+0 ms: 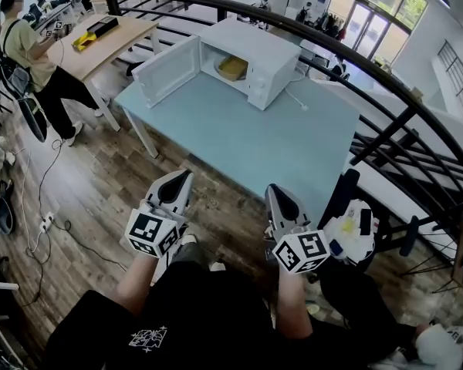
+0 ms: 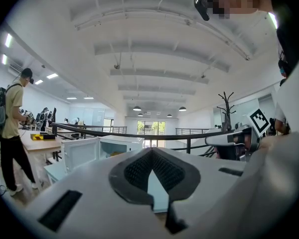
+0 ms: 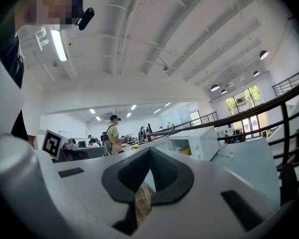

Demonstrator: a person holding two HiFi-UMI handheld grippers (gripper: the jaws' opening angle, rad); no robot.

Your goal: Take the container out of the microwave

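The white microwave stood at the far end of the blue table. Its door hung wide open to the left. The yellow container sat inside the microwave, down on its floor. The left claw and the right claw were held low, side by side, close to the near edge of the table. They were well apart from the microwave, and both pointed flat toward it. The left claw's two jaws were pressed together and empty. The right claw's jaws were together and empty too. A person in a yellow shirt stood by a wooden table off to the left. A dark railing curved behind the microwave.
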